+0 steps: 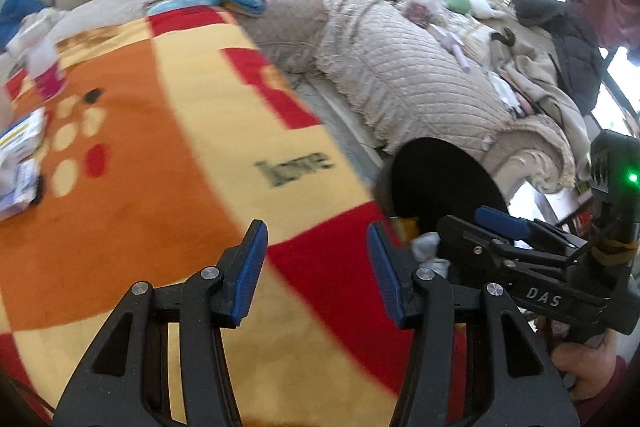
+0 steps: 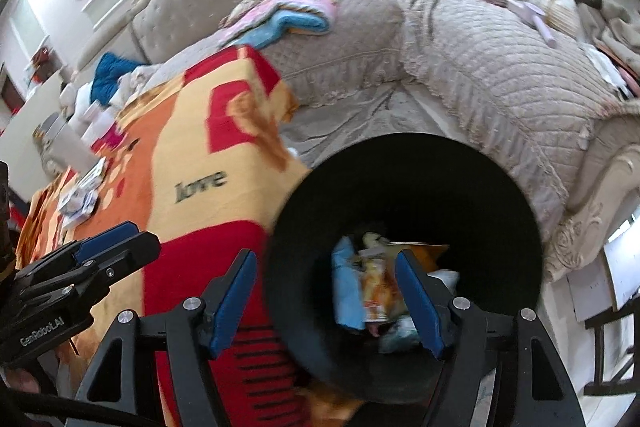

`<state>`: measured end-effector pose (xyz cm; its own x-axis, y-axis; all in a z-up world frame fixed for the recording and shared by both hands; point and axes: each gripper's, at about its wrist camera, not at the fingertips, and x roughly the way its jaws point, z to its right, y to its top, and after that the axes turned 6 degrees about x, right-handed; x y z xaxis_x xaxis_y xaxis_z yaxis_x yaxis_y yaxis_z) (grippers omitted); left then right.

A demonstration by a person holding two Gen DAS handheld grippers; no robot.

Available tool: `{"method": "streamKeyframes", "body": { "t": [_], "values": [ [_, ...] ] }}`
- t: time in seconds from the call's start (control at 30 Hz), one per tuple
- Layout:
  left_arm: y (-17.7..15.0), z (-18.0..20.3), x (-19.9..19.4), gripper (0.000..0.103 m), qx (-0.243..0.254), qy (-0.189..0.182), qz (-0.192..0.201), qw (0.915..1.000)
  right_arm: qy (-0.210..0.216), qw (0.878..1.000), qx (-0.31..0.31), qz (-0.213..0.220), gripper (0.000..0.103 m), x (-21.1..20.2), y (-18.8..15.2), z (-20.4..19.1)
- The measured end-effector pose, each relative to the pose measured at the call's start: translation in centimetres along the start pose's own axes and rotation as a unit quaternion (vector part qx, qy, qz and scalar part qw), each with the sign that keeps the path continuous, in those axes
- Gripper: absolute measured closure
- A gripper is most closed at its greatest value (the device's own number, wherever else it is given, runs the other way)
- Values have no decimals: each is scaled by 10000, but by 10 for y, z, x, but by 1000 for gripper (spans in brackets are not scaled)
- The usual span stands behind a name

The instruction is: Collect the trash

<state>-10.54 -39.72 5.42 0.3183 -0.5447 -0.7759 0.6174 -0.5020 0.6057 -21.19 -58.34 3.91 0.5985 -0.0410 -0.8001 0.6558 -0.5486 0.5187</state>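
Right gripper spread wide, empty, over black bin holding wrappers. Left gripper also agape, empty, above blanket. Crumpled paper far left on blanket; sofa beyond.

Ahead of my left gripper the blanket lies bare through its middle; crumpled wrappers and a pink cup crowd its far left edge. My right gripper hangs over the black bin, whose mouth stands wide, with packets at the bottom. A quilted sofa walls the far side.
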Motion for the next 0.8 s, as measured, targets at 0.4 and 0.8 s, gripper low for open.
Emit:
{"method": "streamKeyframes", "body": {
  "t": [0.4,0.8],
  "values": [
    [-29,-113,-56,53,-883,712,201,9933,451,9949,-839,-344,33,26,-12,-98],
    [-29,-247,-109,53,-1980,1660,771,9630,614,9877,-1305,-606,31,49,-25,-150]
  ]
}}
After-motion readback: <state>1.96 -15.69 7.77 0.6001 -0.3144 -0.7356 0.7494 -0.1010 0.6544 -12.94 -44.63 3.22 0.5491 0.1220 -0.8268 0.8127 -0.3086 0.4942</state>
